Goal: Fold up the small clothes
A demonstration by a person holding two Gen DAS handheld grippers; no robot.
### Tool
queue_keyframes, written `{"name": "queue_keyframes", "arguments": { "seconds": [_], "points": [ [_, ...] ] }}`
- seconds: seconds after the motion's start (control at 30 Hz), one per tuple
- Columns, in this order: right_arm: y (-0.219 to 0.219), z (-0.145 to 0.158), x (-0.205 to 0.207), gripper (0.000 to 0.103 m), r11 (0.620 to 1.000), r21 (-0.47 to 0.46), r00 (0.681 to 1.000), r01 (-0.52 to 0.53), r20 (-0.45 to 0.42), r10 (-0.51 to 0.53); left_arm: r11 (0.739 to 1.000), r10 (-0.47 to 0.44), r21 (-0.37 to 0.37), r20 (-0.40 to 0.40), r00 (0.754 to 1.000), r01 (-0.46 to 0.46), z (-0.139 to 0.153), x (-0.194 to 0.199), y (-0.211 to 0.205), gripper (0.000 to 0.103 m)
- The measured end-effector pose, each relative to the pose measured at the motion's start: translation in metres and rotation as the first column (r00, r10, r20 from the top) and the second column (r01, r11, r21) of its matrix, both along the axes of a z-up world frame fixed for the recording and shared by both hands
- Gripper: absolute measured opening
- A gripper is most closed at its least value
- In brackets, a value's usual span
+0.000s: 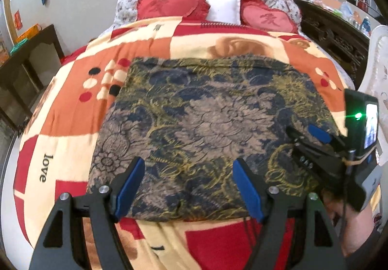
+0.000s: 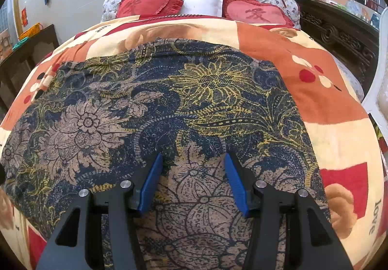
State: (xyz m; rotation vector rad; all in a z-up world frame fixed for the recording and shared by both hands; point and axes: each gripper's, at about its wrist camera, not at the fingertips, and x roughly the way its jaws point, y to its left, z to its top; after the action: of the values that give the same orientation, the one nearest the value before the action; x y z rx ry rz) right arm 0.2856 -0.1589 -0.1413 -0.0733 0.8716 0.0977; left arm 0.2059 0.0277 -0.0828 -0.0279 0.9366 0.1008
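Note:
A dark blue, tan and yellow floral garment (image 1: 206, 124) lies flat as a rectangle on the bed's blanket (image 1: 72, 105); it also fills the right wrist view (image 2: 145, 105). My left gripper (image 1: 189, 165) is open and empty, hovering over the garment's near edge. My right gripper (image 2: 192, 161) is open and empty, low over the garment's near right part. The right gripper also shows in the left wrist view (image 1: 312, 133) at the garment's right edge, with a hand behind it.
The orange, red and cream blanket (image 2: 315, 90) covers the bed. Red heart pillows (image 1: 169, 4) and a white pillow (image 1: 224, 7) lie at the head. Dark wooden furniture stands left (image 1: 26, 56) and right (image 1: 334, 37). A white chair (image 1: 378, 64) stands at the right.

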Motion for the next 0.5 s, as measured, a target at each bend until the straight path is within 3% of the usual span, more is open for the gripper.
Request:
{"name": "queue_keyframes", "arguments": {
  "seconds": [0.13, 0.33, 0.4, 0.5],
  "points": [
    [0.000, 0.000, 0.000, 0.055, 1.000, -0.001, 1.000, 0.000, 0.000, 0.000, 0.998, 0.009, -0.061, -0.042, 0.999, -0.011, -0.013, -0.012, 0.019, 0.078],
    [-0.001, 0.000, 0.000, 0.055, 1.000, 0.004, 1.000, 0.000, 0.001, 0.000, 0.962, 0.048, -0.269, 0.002, 0.999, -0.046, -0.034, -0.073, 0.073, 0.078],
    [-0.001, 0.000, 0.000, 0.055, 1.000, 0.012, 1.000, 0.000, 0.000, 0.000, 0.927, 0.087, -0.367, 0.000, 0.996, -0.081, -0.044, -0.078, 0.097, 0.078],
    [-0.002, 0.001, 0.000, 0.055, 1.000, 0.016, 1.000, -0.001, -0.001, 0.001, 0.807, 0.121, -0.572, -0.083, 0.989, -0.146, -0.064, -0.067, 0.132, 0.078]
  ]
}}
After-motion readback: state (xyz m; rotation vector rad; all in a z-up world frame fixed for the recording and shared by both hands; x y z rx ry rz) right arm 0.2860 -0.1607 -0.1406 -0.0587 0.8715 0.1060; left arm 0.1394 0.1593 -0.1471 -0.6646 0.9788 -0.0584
